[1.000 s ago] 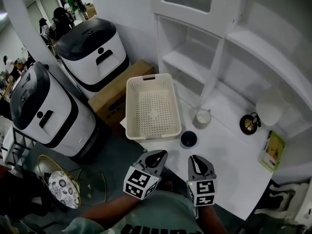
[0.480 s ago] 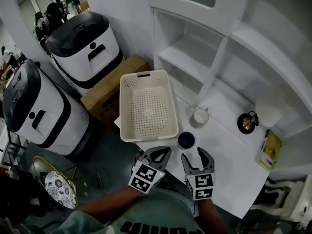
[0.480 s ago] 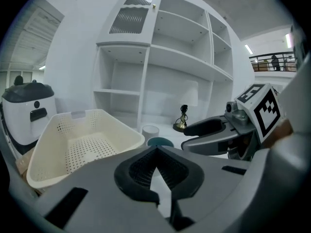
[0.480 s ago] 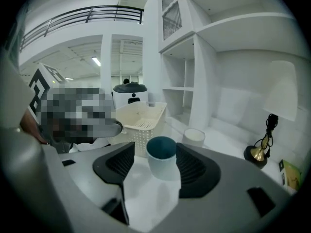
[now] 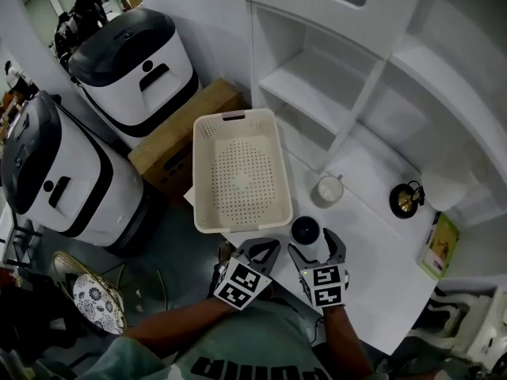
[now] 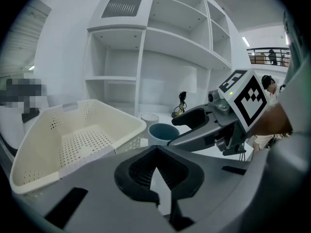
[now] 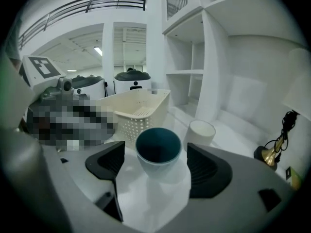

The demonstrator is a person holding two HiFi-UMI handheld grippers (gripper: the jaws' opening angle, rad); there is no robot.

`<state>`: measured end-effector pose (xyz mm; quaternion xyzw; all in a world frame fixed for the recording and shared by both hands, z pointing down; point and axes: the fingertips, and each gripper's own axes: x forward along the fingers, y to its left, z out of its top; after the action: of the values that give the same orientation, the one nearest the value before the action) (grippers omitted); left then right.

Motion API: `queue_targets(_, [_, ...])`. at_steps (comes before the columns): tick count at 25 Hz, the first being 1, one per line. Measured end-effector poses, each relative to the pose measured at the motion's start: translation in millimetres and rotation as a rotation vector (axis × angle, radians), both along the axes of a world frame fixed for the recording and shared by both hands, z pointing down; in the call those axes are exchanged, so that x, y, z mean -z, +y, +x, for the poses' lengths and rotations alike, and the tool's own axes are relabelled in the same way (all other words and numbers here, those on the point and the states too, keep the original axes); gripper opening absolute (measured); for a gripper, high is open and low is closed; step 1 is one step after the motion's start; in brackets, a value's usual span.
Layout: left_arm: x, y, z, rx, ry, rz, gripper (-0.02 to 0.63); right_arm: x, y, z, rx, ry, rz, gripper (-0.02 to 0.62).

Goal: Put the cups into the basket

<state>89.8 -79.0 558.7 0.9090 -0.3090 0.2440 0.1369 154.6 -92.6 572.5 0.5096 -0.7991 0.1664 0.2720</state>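
Forward since a second ago, both grippers now reach the cups. The basket [image 5: 203, 172] sits empty at the table's [image 5: 380, 252] left edge. Just right of it, the left gripper [image 5: 263, 248] hangs closed on nothing. The right gripper [image 5: 315, 248], its jaws opening, straddles the blue cup [image 5: 306, 229] untouched; the white cup [image 5: 328, 188] waits beyond it. Neither cup is basketed; both transfers remain.
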Motion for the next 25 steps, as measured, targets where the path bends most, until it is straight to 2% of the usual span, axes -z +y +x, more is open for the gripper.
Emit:
queue_targets(15, [-14.6, -9.0, -12.0, 0.016, -0.006, -0.027, 0.003, -32.2, -25.7, -6.2, 0.040, 0.081, -0.080, 0.385])
queue_targets(25, [-5.0, -8.9, -13.1, 0.035, 0.020, -0.024, 0.003, -27.5, -23.9, 0.0, 0.034, 0.109, -0.050, 0.383])
